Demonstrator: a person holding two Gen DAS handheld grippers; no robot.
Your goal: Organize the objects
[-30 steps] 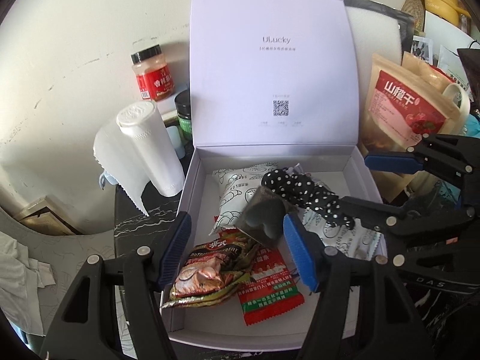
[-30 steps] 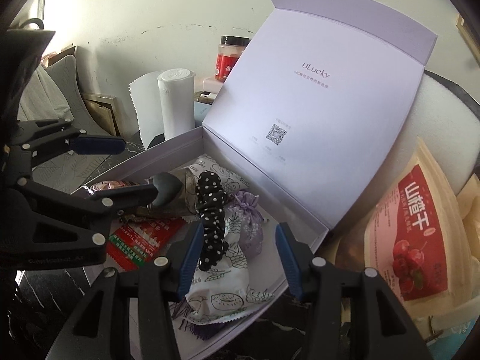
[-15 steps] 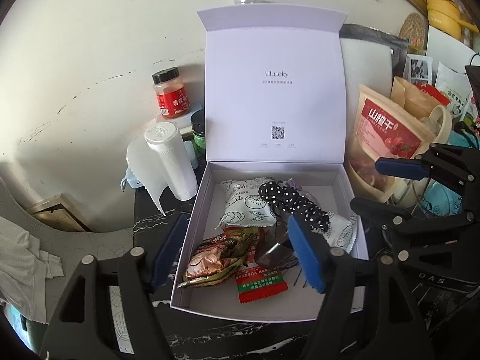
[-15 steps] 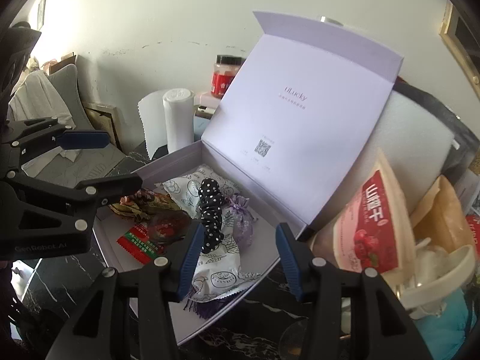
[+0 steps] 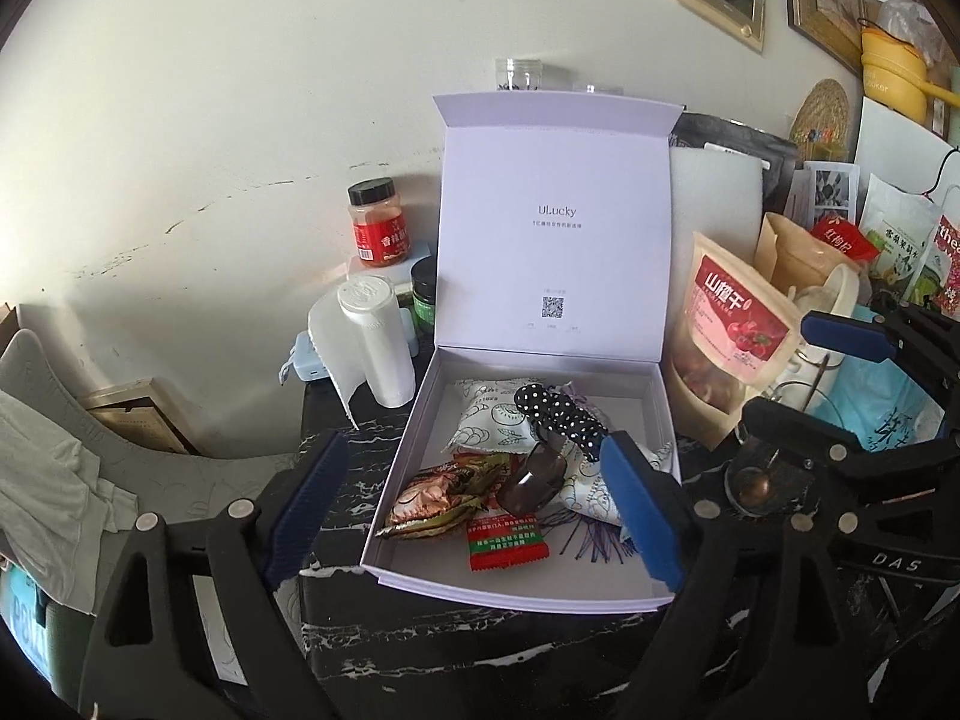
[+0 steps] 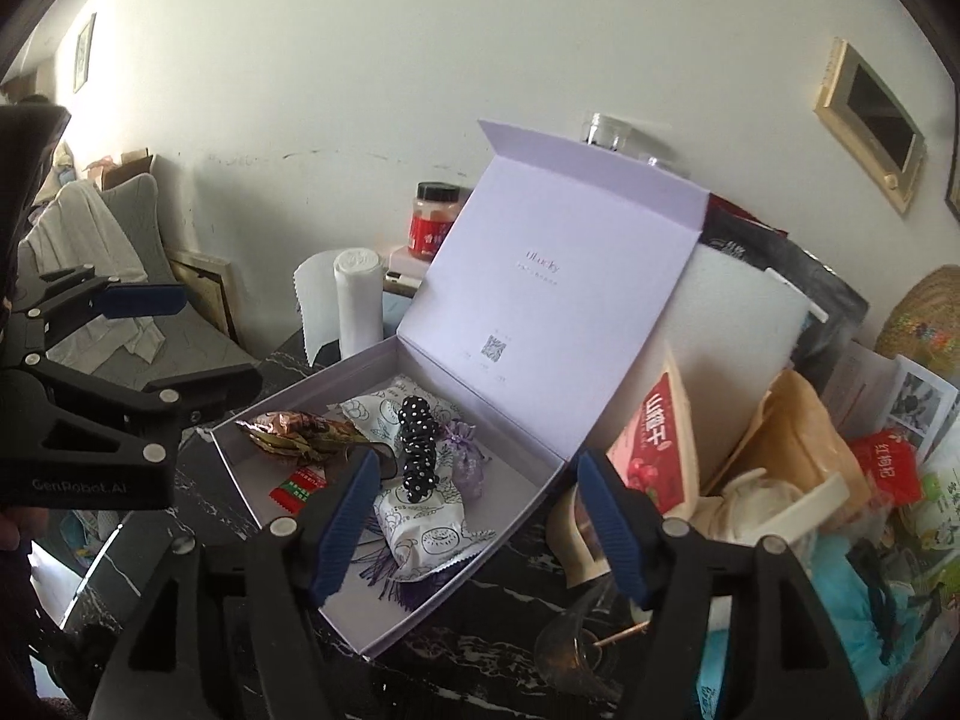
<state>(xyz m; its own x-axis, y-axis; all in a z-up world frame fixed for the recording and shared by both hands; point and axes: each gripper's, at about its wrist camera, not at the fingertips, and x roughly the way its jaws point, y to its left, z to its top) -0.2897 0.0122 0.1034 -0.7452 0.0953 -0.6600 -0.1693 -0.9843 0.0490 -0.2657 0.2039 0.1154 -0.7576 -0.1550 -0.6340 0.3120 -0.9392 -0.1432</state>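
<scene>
An open lilac gift box (image 5: 657,396) (image 6: 528,504) with its lid upright sits on the black marble table. Inside lie a polka-dot scrunchie (image 5: 561,417) (image 6: 418,450), white snack packets (image 5: 486,426) (image 6: 423,519), a brown foil packet (image 5: 435,501) (image 6: 294,429), a red sachet (image 5: 507,543), a dark clear cup (image 5: 534,480) and a lilac sachet bag (image 6: 465,462). My left gripper (image 5: 474,516) is open and empty, held back from the box's near edge. My right gripper (image 6: 480,534) is open and empty over the box's right corner.
A white paper towel roll (image 5: 378,348), a red spice jar (image 5: 378,222) and a green jar (image 5: 425,297) stand left of the box. Red and brown snack bags (image 5: 729,336) and a white jug (image 6: 774,510) crowd the right. A glass (image 6: 576,648) stands by the front right.
Both grippers have pulled back and up from the box, so it looks smaller. The dark cup now lies inside the box, clear of my left gripper.
</scene>
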